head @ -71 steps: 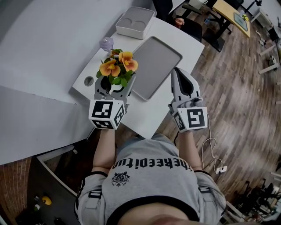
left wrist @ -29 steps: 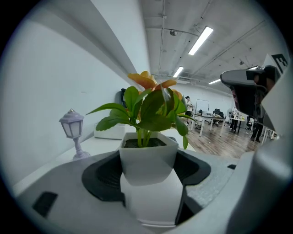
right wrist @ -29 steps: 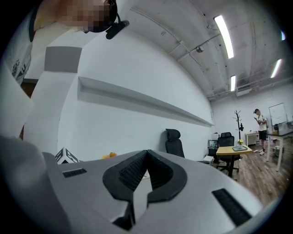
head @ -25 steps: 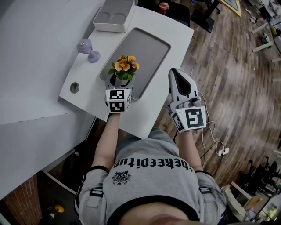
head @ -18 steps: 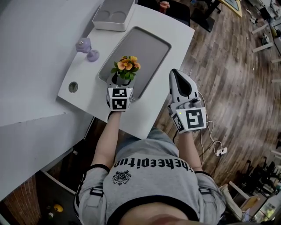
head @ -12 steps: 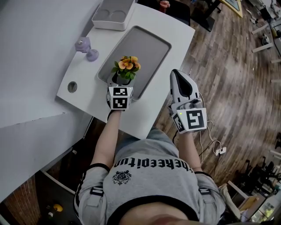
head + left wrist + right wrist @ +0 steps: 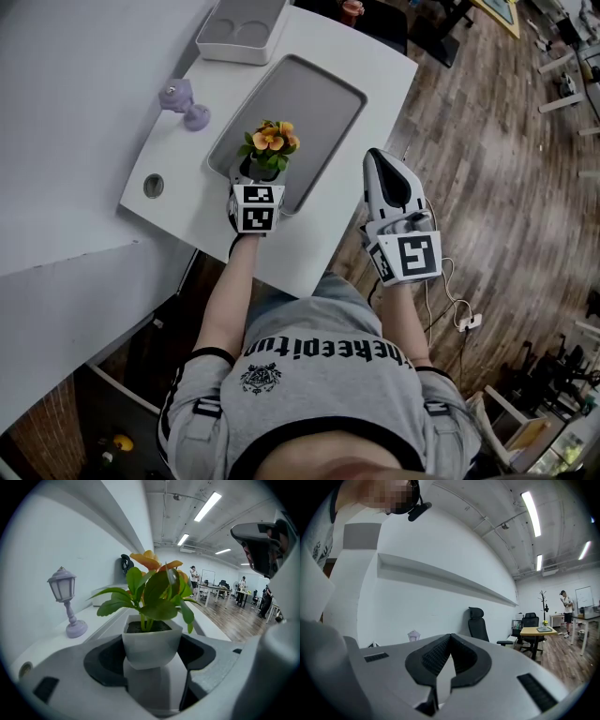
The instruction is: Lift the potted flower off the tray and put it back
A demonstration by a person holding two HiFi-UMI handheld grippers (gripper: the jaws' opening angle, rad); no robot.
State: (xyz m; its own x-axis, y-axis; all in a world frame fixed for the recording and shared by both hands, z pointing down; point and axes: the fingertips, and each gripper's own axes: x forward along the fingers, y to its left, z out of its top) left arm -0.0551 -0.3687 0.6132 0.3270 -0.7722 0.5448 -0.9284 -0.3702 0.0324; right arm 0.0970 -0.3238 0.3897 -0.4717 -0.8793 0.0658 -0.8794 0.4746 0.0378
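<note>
The potted flower (image 7: 267, 145), orange blooms and green leaves in a small white pot (image 7: 151, 641), stands upright at the near end of the grey tray (image 7: 309, 94). My left gripper (image 7: 255, 180) reaches in from the near side, its dark pads against both sides of the pot, shut on it. In the left gripper view the left gripper (image 7: 152, 654) has the pot square between its jaws. My right gripper (image 7: 379, 161) hovers by the table's right edge, shut and holding nothing; the right gripper view shows the right gripper (image 7: 450, 639) with its pads touching.
A small purple lamp (image 7: 185, 101) stands left of the tray, also seen as the purple lamp (image 7: 68, 602). A white box with two round recesses (image 7: 242, 28) sits at the far end. A round hole (image 7: 153, 185) is in the white table (image 7: 380, 61). A cable (image 7: 459, 319) lies on the floor.
The left gripper has carried the potted flower from left of the tray onto the tray's near end. Over the last half second hardly anything moves. The right gripper has stayed put.
</note>
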